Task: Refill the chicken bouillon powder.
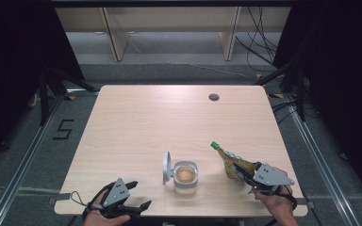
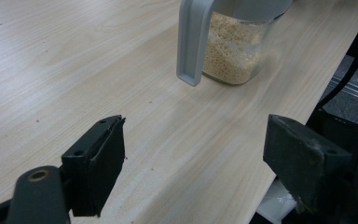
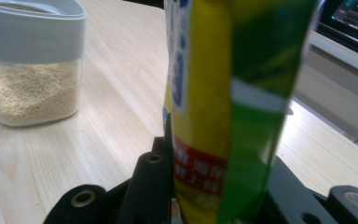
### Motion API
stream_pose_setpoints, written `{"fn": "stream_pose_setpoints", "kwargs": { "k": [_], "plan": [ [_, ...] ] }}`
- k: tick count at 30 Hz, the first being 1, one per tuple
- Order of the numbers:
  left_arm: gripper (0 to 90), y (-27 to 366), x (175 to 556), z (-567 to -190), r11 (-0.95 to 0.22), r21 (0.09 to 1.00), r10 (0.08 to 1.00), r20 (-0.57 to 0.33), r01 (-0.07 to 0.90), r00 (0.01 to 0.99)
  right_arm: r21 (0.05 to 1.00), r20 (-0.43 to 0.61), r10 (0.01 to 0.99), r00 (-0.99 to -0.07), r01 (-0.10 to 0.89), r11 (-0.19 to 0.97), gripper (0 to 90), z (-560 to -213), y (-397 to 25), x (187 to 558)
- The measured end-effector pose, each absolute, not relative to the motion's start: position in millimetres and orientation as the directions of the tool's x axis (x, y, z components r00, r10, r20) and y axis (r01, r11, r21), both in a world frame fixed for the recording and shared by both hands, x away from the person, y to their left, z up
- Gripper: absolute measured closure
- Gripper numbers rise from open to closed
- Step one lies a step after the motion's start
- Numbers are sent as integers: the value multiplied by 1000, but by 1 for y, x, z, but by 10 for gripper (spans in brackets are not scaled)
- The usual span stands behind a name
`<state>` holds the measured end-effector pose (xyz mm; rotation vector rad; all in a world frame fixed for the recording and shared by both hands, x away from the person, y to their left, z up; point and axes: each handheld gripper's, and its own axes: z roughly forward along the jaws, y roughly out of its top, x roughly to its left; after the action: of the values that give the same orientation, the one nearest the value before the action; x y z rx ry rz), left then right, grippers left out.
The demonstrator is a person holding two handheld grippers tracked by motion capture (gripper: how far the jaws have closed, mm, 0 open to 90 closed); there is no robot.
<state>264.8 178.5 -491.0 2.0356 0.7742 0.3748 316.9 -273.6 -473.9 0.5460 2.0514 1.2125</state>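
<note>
A pale wooden desk (image 1: 169, 117) fills the centre of the high view; at lower centre stands a clear plastic jar of beige grains (image 1: 186, 178), its grey lid (image 1: 167, 167) flipped up. At lower right, the right gripper (image 1: 246, 175) pinches a yellow-green spouted pouch (image 1: 231, 162); at lower left, the left gripper (image 1: 139, 195) is spread. In the left gripper view, the jar (image 2: 233, 51) sits at the top, beyond the gaping jaws. In the right gripper view, the pouch (image 3: 233, 93) rises from the clamped jaws, with the jar (image 3: 32, 60) at upper left.

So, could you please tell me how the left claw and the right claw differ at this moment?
The left claw is open and holds nothing, while the right claw is shut on the yellow-green pouch. The left claw sits at the near table edge, left of the open jar of grains; the right claw is to the jar's right, with the pouch's green end pointing up and away. Both are hand-held and near the jar.
</note>
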Motion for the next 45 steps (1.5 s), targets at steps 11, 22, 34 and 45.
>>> {"fn": "stream_pose_setpoints", "kwargs": {
  "k": [11, 22, 34, 45],
  "plan": [
    [200, 180, 266, -490, -421, 834, 639, -8, 358, 769, 899, -284, 706, -649, 76, 431, 776, -475, -282, 313],
    [200, 180, 266, -490, -420, 834, 639, -10, 358, 770, 919, -218, 750, -625, 127, 373, 764, -477, -286, 309],
    [201, 180, 267, -490, -424, 832, 639, -6, 359, 769, 929, -146, 788, -598, 192, 318, 726, -479, -297, 301],
    [200, 180, 266, -490, -423, 833, 638, -6, 357, 770, 931, -25, 834, -551, 291, 220, 585, -476, -302, 289]
  ]
}}
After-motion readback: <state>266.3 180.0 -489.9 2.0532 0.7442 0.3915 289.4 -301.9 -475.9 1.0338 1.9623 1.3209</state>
